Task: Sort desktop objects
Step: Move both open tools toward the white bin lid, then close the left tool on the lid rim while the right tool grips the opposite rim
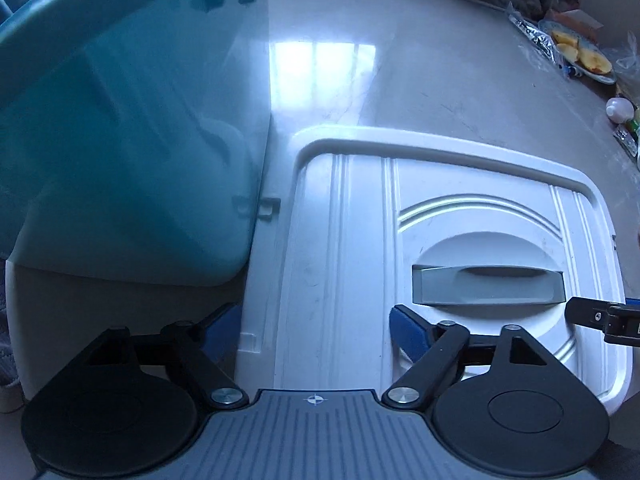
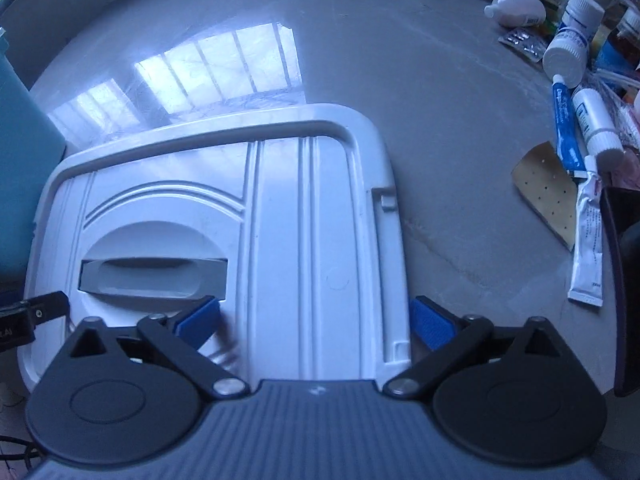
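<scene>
A white box lid (image 1: 440,216) with a grey recessed handle (image 1: 488,286) lies flat on the pale tabletop. It also shows in the right wrist view (image 2: 288,216) with its handle (image 2: 154,276). My left gripper (image 1: 316,330) is open, its blue pads astride the lid's left edge. My right gripper (image 2: 316,322) is open, its blue pads astride the lid's right edge. A translucent teal bin (image 1: 120,140) stands just left of the lid. Neither gripper holds anything.
Right of the lid lie a blue tube (image 2: 565,128), a white tube (image 2: 588,240), white bottles (image 2: 572,40), a tan perforated patch (image 2: 548,192) and a plate of cut fruit (image 1: 580,54). A dark object (image 2: 624,280) stands at the right edge.
</scene>
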